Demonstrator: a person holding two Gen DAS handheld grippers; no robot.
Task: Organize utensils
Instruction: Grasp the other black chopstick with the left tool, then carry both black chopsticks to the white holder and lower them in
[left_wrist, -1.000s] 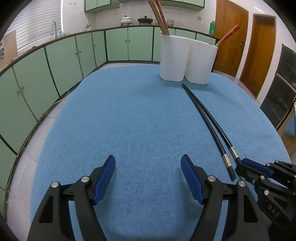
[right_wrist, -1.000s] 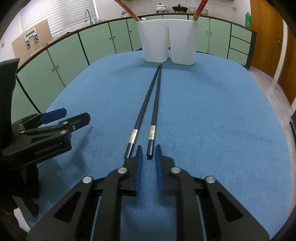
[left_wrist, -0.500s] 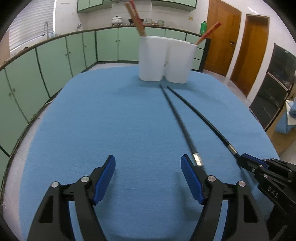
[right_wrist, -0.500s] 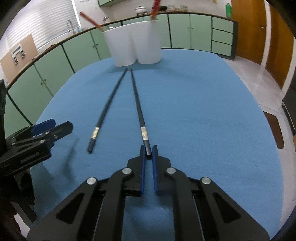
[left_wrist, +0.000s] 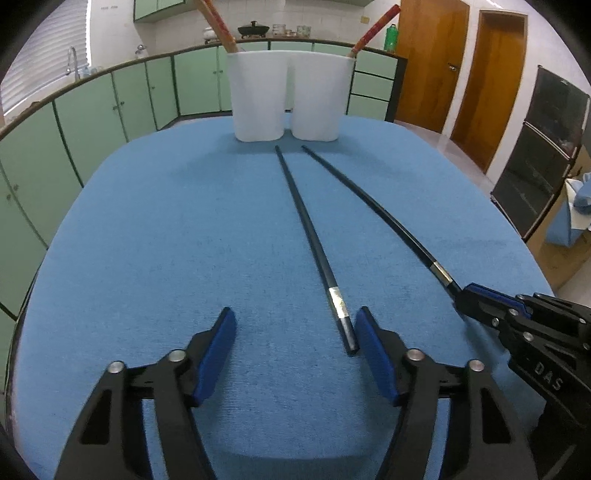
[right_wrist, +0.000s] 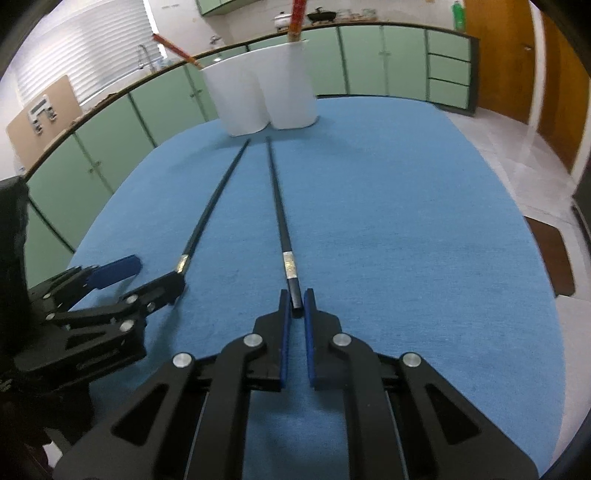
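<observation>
Two long black chopsticks lie on the blue cloth, spread apart at their near ends. The end of the left chopstick (left_wrist: 306, 221) (right_wrist: 210, 206) lies between the closing jaws of my left gripper (left_wrist: 295, 317) (right_wrist: 155, 275), close to the right pad; the pads do not press it. My right gripper (right_wrist: 295, 295) (left_wrist: 465, 295) is shut on the end of the right chopstick (right_wrist: 279, 206) (left_wrist: 388, 218), its jaws easing open slightly. Two white holders (left_wrist: 258, 99) (left_wrist: 319, 99) stand at the far edge, each with reddish chopsticks in it.
The blue cloth (left_wrist: 166, 240) covers an oval table. Green cabinets (left_wrist: 92, 110) run behind and to the left. Wooden doors (left_wrist: 491, 85) and a dark cabinet (left_wrist: 546, 155) stand on the right.
The near ends of the two chopsticks have spread apart, the right one swinging sideways with the right gripper. My left gripper slid over the left chopstick's end and narrowed its jaws.
</observation>
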